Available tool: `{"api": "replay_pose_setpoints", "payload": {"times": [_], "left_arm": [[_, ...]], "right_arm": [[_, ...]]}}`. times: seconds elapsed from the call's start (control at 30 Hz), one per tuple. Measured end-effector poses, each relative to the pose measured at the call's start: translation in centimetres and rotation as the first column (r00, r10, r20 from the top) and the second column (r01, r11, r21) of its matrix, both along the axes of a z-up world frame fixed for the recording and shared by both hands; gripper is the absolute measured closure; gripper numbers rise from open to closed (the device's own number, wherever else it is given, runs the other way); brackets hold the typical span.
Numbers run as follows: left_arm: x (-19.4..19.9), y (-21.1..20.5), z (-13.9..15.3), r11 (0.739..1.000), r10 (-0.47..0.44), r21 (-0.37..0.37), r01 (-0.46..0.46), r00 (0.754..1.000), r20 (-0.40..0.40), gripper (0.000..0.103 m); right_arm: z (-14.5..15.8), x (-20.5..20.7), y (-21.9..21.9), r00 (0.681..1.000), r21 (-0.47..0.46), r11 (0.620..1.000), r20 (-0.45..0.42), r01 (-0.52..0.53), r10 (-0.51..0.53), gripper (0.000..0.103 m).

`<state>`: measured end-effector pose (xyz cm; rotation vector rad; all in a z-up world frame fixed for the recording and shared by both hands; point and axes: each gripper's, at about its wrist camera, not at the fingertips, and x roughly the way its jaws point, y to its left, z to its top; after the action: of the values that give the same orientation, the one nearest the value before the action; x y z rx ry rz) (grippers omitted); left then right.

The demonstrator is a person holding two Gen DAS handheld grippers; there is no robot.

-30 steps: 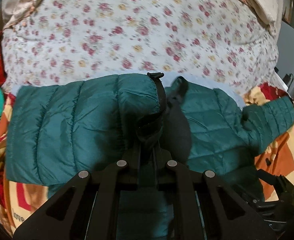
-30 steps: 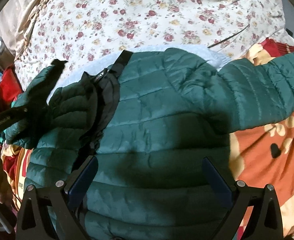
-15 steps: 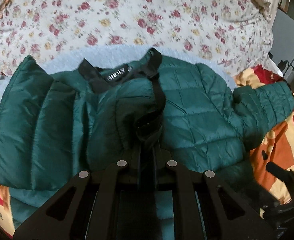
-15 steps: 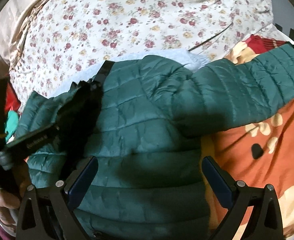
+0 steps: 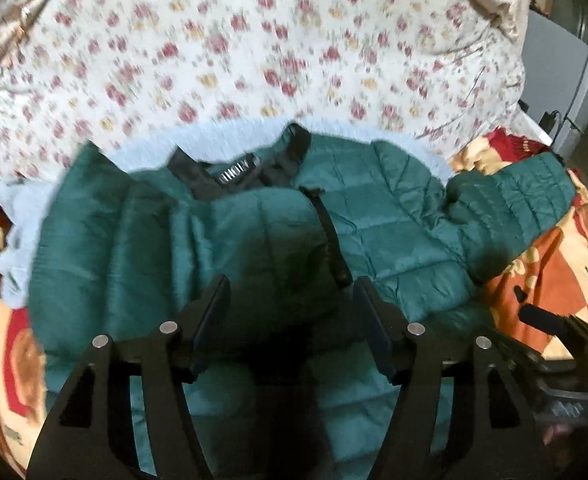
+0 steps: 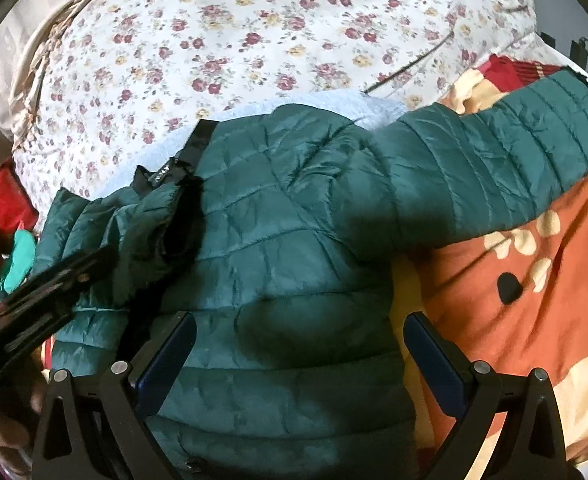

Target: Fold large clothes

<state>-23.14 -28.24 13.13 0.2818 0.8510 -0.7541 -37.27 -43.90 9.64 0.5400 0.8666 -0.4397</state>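
1. A dark green quilted puffer jacket (image 5: 373, 216) lies front-up on a bed, collar toward a white quilt with small red flowers (image 5: 254, 52), body over a red and orange patterned blanket (image 6: 533, 280).
2. The jacket's left side is folded in over the chest, its black zipper edge (image 5: 331, 240) on top.
3. The left gripper (image 5: 292, 300) has just been opening; its jaws stand apart over that flap, gripping nothing.
4. The right gripper (image 6: 299, 352) hovers wide open and empty above the hem.
5. The right sleeve (image 6: 513, 168) stretches out sideways; folding it in looks like the next move.
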Motion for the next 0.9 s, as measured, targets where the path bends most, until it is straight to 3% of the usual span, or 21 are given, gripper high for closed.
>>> {"api": "replay_pose_setpoints", "payload": {"times": [0.2, 0.4, 0.63, 0.77, 0.9], "left_arm": [[0.7, 6.9, 4.0, 0.997, 0.07, -0.047, -0.068, 0.997, 0.038, 0.037], [4.2, 14.6, 5.2, 0.972, 0.23, -0.067, -0.226, 0.971, 0.068, 0.032], [9.5, 20.2, 1.1, 0.909, 0.415, -0.036, -0.416, 0.909, -0.029, 0.032], [10.8, 20.5, -1.7, 0.898, 0.44, 0.011, -0.44, 0.896, -0.054, 0.032], [11.4, 19.9, -3.6, 0.897, 0.443, 0.037, -0.441, 0.894, -0.074, 0.032]], "right_arm": [[0.4, 1.7, 1.8, 0.998, 0.013, 0.998, 0.027, -0.063, 0.063, 0.0], [0.3, 6.4, 4.2, 0.981, 0.0, 0.983, 0.067, -0.183, 0.183, 0.0], [-2.2, 12.8, 4.5, 0.975, 0.007, 0.975, 0.018, -0.221, 0.22, 0.0], [-4.0, 15.4, 4.4, 0.974, 0.031, 0.974, -0.019, -0.224, 0.225, 0.008], [-5.0, 16.6, 4.4, 0.971, 0.044, 0.97, -0.001, -0.238, 0.238, 0.02]]}}
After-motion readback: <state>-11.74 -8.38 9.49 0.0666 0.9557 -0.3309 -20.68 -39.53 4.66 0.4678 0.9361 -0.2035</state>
